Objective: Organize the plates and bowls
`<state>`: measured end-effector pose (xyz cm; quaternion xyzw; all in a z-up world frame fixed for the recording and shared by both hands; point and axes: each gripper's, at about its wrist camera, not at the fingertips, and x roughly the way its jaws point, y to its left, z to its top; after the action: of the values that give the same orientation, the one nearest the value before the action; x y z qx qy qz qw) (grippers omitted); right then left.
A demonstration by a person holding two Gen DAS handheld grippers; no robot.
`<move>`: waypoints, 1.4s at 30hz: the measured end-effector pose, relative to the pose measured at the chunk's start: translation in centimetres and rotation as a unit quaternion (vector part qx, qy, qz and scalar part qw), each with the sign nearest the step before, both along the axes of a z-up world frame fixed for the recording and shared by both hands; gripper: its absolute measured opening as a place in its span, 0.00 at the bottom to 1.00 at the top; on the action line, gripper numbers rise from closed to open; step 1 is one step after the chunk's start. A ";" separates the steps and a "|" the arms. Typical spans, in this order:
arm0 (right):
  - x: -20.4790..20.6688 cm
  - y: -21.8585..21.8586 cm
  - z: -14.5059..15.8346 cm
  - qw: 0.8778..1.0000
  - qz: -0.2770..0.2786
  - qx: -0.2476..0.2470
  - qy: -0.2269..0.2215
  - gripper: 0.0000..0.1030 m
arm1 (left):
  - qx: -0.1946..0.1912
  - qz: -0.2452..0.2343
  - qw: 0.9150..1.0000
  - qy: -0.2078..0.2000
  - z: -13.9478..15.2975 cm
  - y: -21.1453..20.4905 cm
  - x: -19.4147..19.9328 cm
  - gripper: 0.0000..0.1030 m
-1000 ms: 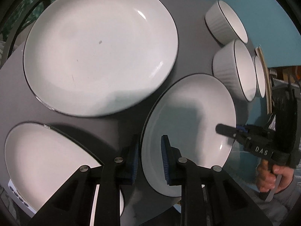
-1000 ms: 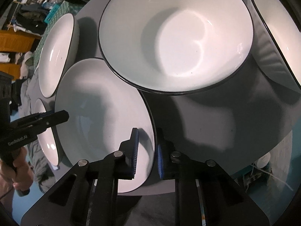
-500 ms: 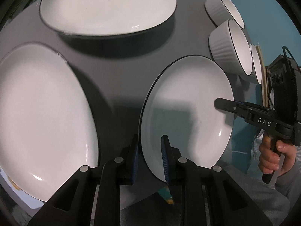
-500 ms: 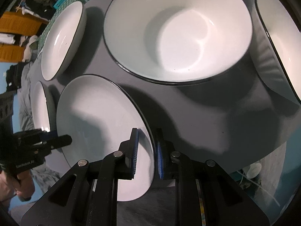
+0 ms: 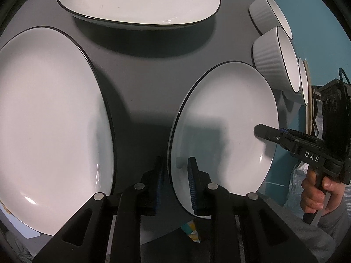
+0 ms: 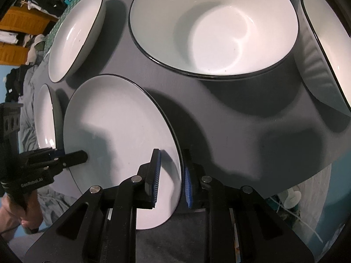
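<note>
A small white plate (image 5: 223,127) with a black rim is held by both grippers at opposite edges. My left gripper (image 5: 175,175) is shut on its left rim, blue pads on either side. My right gripper (image 6: 172,175) is shut on the right rim of the same plate (image 6: 118,135). Each gripper shows in the other's view: the right gripper (image 5: 261,131) reaches in from the right, the left gripper (image 6: 74,155) from the left. The plate hangs partly past the near edge of the grey round table (image 5: 142,83).
Two large white plates (image 5: 54,120) (image 5: 136,0) lie left and far on the table. Ribbed white bowls (image 5: 274,65) (image 5: 267,13) stand at the right. A wide bowl (image 6: 215,28) sits just beyond the held plate, another bowl (image 6: 324,43) at far right. A person's hand (image 5: 316,195) holds the right gripper.
The held plate has drawn away from the wide bowl toward the table's near edge, and the large plates have slid up and left in the left wrist view. Both grips stay the same.
</note>
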<state>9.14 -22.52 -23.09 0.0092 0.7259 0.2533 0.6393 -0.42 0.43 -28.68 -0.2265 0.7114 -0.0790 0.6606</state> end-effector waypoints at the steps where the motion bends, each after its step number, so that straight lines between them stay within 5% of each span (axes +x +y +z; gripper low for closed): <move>1: 0.2 0.2 0.0 1.000 0.000 -0.001 0.000 0.20 | -0.001 0.003 1.000 0.001 0.0 0.1 0.1 0.21; 6: 0.2 0.2 -0.1 1.000 0.001 0.001 -0.001 0.19 | 0.007 0.002 1.000 -0.007 0.3 0.3 0.2 0.15; 9: 0.1 0.4 -0.2 1.000 0.001 0.006 -0.001 0.18 | 0.050 -0.021 0.998 -0.009 0.9 0.1 0.4 0.16; 20: 0.2 1.5 1.3 1.000 0.001 0.021 0.002 0.17 | 0.043 -0.003 0.999 -0.028 4.0 2.8 1.3 0.16; 31: 2.5 6.1 4.5 0.999 0.023 0.036 -0.029 0.16 | 0.059 0.024 0.996 -0.062 7.5 6.4 4.0 0.17; 42: 7.2 12.3 4.6 0.995 0.064 0.052 -0.053 0.15 | 0.082 0.058 0.992 -0.072 7.7 11.4 8.3 0.18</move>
<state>16.37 -10.22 -18.45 -0.0173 0.6759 0.3313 0.6581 7.85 11.82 -21.00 -0.2065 0.6518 0.0021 0.7297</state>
